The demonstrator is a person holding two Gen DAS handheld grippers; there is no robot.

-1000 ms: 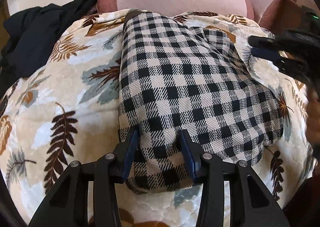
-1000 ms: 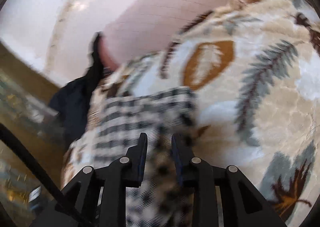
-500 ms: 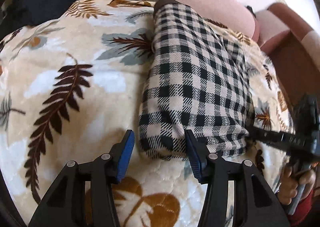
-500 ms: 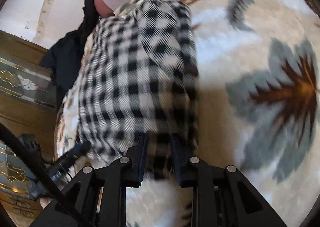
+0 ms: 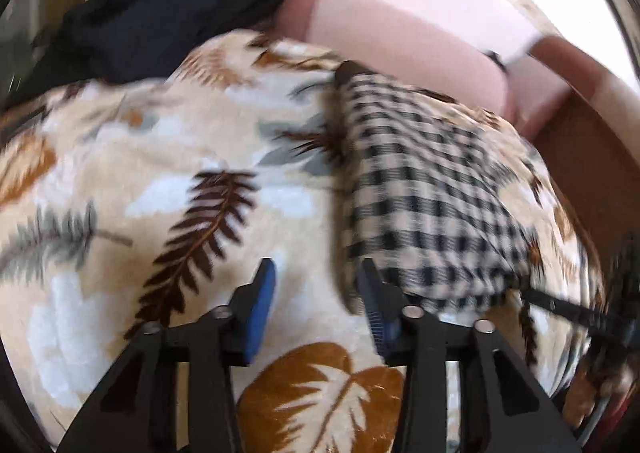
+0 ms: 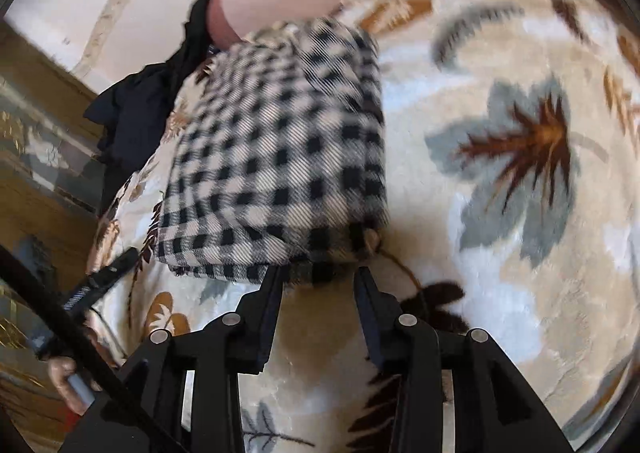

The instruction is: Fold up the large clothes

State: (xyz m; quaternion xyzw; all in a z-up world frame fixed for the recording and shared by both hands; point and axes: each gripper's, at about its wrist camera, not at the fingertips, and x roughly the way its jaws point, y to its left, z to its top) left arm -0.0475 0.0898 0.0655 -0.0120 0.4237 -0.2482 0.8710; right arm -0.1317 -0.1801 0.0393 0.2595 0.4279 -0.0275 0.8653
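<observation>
We hold our left gripper (image 5: 316,299) over the leaf-print blanket (image 5: 168,157), its jaws standing apart with nothing between them but bare blanket; the blue pads (image 5: 262,305) show clearly on the inner faces. The left edge of the folded checked garment (image 5: 424,205) lies just beside the right-hand finger of this gripper, and we cannot tell whether the finger touches the cloth. The garment is a black-and-cream check, folded into a long block that runs from the near edge of the blanket up toward the far edge, where a pink cushion (image 5: 400,37) rises behind it. A dark garment (image 5: 156,21) is heaped at the far left corner of the blanket, well apart from the checked one.

Our right gripper (image 6: 318,281) sits at the near end of the same checked garment (image 6: 280,157). Its jaws have just been opening, and they now stand apart, the tips at the hem of the fold; the cloth edge lies at or just between the fingertips, but the pads do not press on it. From this side we see the folded block lying flat on the blanket (image 6: 520,233), its right edge straight and its near hem showing several layers. In the left wrist view the right gripper (image 5: 560,305) appears blurred at the near right edge of the blanket, and in the right wrist view the left gripper (image 6: 104,281) shows at the near left edge, with a hand (image 6: 68,377) on its handle
</observation>
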